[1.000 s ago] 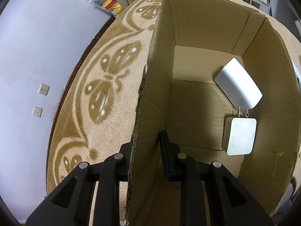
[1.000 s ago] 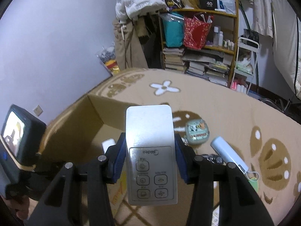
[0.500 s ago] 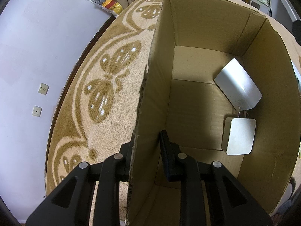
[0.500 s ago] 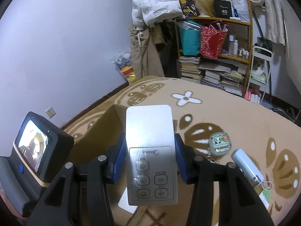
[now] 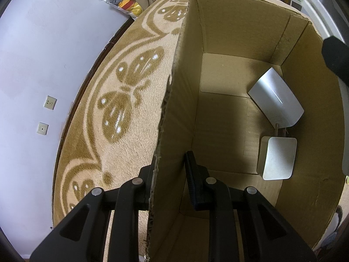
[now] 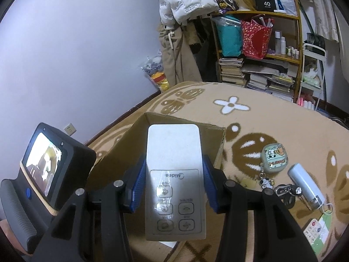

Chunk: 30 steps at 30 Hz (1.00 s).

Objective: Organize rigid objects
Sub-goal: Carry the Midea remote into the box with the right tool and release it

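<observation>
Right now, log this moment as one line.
left claw: shut on box wall | right claw: shut on remote, above box | in box: two white items

Lilac wall, patterned carpet, cluttered bookshelf.

A plain brown cardboard box sits on a cream carpet patterned with tan-brown butterflies and white dots. A white remote has grey buttons. A pale green pouch bears cartoon animals.
</observation>
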Each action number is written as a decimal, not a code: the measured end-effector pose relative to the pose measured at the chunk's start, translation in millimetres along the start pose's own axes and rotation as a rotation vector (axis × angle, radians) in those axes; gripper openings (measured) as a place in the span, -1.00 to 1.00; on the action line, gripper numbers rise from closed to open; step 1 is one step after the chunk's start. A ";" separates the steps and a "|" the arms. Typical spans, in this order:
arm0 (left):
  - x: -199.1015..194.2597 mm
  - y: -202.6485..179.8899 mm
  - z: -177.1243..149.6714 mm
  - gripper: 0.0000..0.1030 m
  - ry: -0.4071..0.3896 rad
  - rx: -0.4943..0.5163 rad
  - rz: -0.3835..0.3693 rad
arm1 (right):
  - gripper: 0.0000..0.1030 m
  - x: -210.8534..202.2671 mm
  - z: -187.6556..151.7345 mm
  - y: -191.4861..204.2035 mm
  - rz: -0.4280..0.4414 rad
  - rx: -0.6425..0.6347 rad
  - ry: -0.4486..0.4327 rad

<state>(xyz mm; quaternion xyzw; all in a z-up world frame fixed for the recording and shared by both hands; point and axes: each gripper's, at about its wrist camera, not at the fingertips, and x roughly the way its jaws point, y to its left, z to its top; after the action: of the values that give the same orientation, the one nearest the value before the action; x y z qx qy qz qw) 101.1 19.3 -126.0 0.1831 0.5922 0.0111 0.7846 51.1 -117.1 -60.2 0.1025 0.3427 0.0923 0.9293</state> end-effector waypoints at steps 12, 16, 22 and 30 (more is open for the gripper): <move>1.5 3.0 0.0 -0.58 0.002 -0.006 -0.006 | -0.01 4.1 -2.2 0.6 0.040 0.028 0.014; 2.2 3.7 0.0 -0.58 0.002 -0.008 -0.009 | -0.01 7.1 -2.5 -0.4 0.037 0.026 0.022; 2.4 3.7 0.1 -0.58 0.002 -0.008 -0.009 | 0.01 7.6 -4.7 0.1 0.013 0.013 0.023; 2.3 3.1 0.3 -0.58 0.004 -0.006 -0.008 | 0.20 1.7 -1.8 -0.9 0.016 0.014 0.004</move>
<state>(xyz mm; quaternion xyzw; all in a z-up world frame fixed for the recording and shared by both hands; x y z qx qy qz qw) 102.7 22.6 -127.1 0.1781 0.5945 0.0101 0.7841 51.2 -117.3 -62.8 0.1115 0.3443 0.0976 0.9271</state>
